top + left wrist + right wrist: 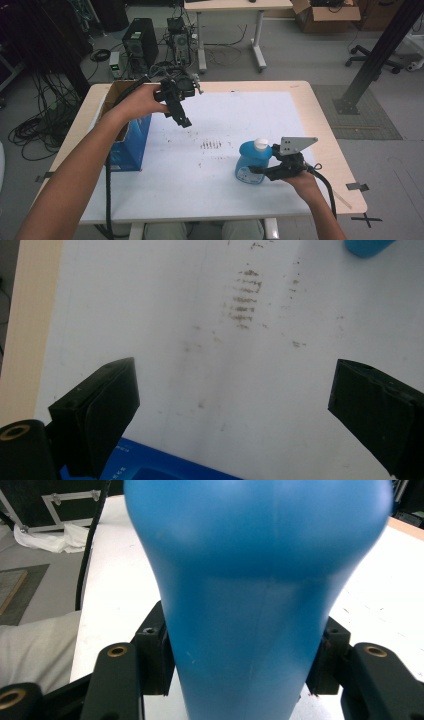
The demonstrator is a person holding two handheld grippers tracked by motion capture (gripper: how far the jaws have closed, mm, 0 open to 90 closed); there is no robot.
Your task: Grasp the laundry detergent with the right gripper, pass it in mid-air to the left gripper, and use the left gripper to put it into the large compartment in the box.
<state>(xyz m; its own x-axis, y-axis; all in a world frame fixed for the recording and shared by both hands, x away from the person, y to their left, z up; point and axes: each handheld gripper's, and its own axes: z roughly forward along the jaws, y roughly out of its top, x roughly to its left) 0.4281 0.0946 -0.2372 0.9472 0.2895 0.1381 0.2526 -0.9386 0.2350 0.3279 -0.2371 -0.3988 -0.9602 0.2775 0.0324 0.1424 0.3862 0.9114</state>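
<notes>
The right gripper point(261, 169) is clamped on the blue bottle point(251, 161), which stands near the worktop's point(300, 100) right edge; in the right gripper view the bottle's cap and base are cut off. The left gripper point(184, 120) hangs wide open, holding nothing, beside the partly hidden blue box point(131, 145) at the left edge.

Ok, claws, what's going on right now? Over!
Right claw shut on blue bottle, upright on table. Left claw open, empty, raised beside blue box. Nothing in the way.
</notes>
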